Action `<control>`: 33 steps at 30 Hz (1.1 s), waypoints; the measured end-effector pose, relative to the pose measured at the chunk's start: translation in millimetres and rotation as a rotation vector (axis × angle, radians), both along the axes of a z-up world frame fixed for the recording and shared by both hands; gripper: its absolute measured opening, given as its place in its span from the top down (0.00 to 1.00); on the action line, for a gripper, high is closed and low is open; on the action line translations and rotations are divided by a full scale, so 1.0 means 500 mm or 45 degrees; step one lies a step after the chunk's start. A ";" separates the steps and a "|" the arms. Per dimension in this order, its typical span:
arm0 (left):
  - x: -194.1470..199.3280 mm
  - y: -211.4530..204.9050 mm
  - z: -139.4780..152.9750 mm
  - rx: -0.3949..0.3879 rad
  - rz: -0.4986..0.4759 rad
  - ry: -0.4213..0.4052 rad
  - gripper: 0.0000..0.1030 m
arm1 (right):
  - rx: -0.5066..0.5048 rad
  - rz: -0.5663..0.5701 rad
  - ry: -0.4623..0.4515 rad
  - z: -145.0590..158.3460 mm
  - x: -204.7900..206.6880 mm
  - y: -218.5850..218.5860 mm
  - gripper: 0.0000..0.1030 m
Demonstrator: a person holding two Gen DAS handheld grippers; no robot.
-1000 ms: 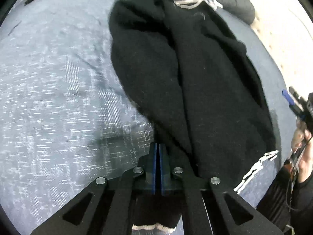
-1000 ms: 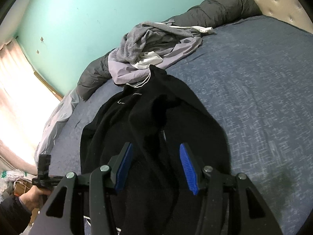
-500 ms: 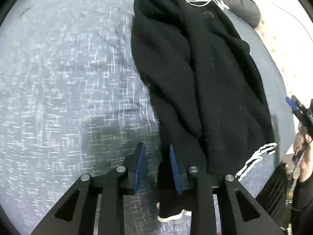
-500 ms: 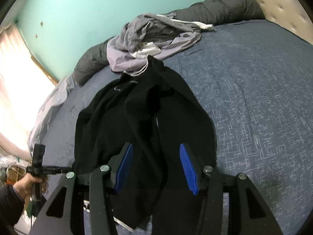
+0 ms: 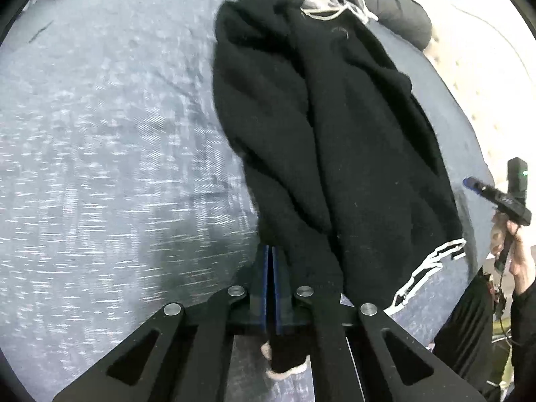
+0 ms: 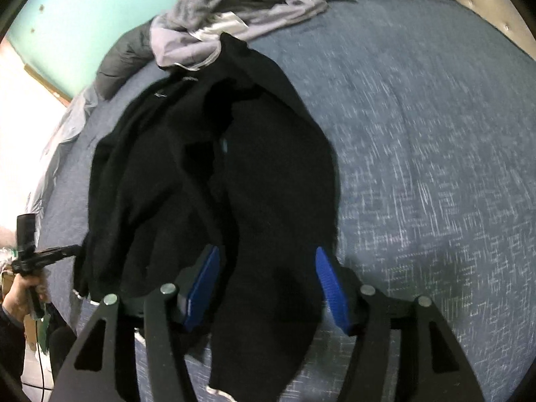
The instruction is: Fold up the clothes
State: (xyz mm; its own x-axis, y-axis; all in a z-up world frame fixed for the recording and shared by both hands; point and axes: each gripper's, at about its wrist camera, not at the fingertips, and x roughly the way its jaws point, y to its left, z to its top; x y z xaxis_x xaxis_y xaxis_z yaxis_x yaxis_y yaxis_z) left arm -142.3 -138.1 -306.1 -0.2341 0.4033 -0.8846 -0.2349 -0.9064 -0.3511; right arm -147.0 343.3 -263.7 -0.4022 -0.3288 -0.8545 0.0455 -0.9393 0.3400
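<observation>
A black fleece top [image 5: 335, 134] lies lengthwise on the blue bed [image 5: 100, 134], bunched in long folds, with white stripes [image 5: 428, 264] at its near hem. My left gripper [image 5: 270, 251] is shut at the top's near left edge, pinching the sleeve, whose white-trimmed cuff [image 5: 288, 368] hangs below the fingers. In the right wrist view the same top [image 6: 268, 167] runs between the blue pads [image 6: 330, 288] of my right gripper [image 6: 267, 251], which is open astride the near fabric.
A pile of grey clothes [image 6: 234, 6] sits at the top's far end against a dark duvet roll [image 6: 120, 60]. A tufted headboard [image 6: 485, 0] borders the bed. A person's hand [image 5: 516, 258] holds the right gripper off the bed's edge.
The left gripper opened half a second ago and has shut again on the sleeve. The right gripper stayed open and moved further over the top.
</observation>
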 end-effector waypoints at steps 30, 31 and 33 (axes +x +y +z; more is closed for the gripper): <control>0.016 -0.044 0.015 -0.065 -0.002 0.011 0.94 | -0.050 0.052 -0.089 -0.055 0.008 0.003 0.94; 0.018 -0.053 0.029 -0.078 0.005 0.026 0.94 | -0.048 0.056 -0.066 -0.041 0.011 0.007 0.94; 0.022 -0.074 0.055 -0.101 0.022 0.049 0.94 | -0.033 0.060 -0.009 -0.006 0.020 0.019 0.95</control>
